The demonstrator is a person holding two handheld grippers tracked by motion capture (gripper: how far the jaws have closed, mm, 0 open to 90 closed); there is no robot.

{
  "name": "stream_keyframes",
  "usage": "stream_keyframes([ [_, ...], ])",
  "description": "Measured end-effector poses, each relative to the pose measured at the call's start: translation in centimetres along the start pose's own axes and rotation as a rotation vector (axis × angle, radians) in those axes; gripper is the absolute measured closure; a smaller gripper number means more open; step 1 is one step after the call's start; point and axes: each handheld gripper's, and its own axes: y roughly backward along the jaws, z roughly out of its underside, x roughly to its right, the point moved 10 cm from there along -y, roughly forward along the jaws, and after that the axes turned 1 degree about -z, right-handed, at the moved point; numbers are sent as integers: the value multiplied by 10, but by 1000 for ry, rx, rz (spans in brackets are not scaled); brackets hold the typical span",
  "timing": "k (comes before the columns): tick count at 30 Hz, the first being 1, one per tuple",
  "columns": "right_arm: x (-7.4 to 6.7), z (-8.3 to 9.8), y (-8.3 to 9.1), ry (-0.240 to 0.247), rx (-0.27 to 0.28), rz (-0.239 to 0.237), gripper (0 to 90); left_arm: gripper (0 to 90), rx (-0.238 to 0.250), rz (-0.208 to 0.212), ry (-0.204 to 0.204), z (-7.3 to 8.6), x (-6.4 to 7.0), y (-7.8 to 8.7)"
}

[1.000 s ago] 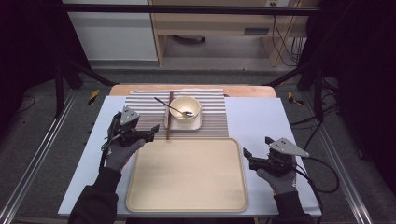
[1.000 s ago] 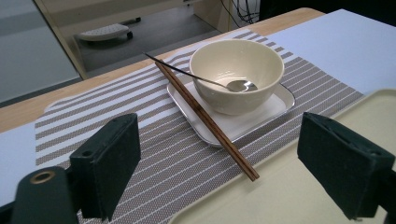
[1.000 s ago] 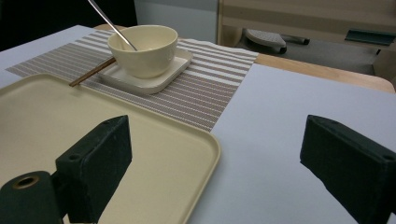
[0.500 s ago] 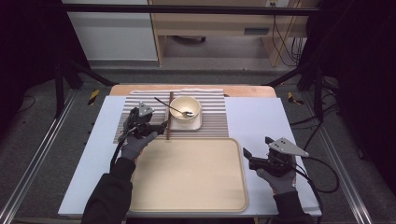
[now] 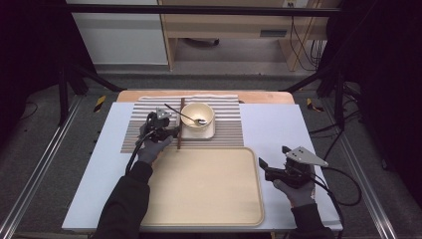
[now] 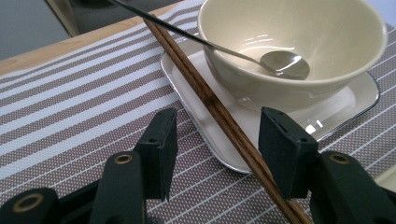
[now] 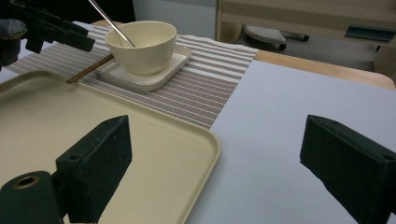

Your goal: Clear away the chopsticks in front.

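Observation:
A pair of dark wooden chopsticks point(image 5: 181, 124) point(image 6: 210, 100) lies along the left edge of a square white saucer point(image 6: 345, 107). On the saucer stands a cream bowl point(image 5: 197, 115) point(image 6: 289, 42) with a metal spoon point(image 6: 285, 63) resting in it. My left gripper point(image 5: 171, 133) point(image 6: 217, 135) is low over the striped placemat point(image 5: 229, 124) and straddles the chopsticks. Its jaws have just been closing; the chopsticks run close by the right jaw, with a gap to the left one. My right gripper point(image 5: 263, 169) point(image 7: 215, 158) stands wide open by the tray's right edge, holding nothing.
A large cream tray point(image 5: 209, 184) point(image 7: 140, 140) lies at the front middle of the white table top point(image 5: 278, 124). A wooden desk and cables stand on the floor beyond the table. The left gripper point(image 7: 56, 28) appears far off in the right gripper view.
My left hand has moved right and down from the placemat's left side to the chopsticks, and its jaws have narrowed around them. The right hand has stayed put.

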Motion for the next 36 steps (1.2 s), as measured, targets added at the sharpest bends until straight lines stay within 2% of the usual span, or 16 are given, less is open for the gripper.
stream_keyframes([
  [6, 0, 1, -1, 3, -4, 0, 92, 528, -37, 20, 25, 6, 3, -14],
  [10, 0, 0, 0, -4, 0, -2, 92, 589, -49, 31, 29, 8, 6, -18],
  [17, 0, 1, -1, 4, -5, 0, 92, 662, -52, 49, 58, 10, 8, -21],
  [21, 0, 1, -1, 5, -6, 1, 92, 694, -63, 50, 52, 12, 7, -23],
  [25, 0, 1, -1, 5, -7, 1, 92, 724, -60, 53, 66, 12, 10, -25],
  [30, 0, 2, -1, 4, -10, 2, 92, 778, -74, 53, 58, 13, 11, -26],
  [36, 1, 1, -1, 6, -9, 3, 93, 795, -81, 48, 53, 14, 12, -24],
])
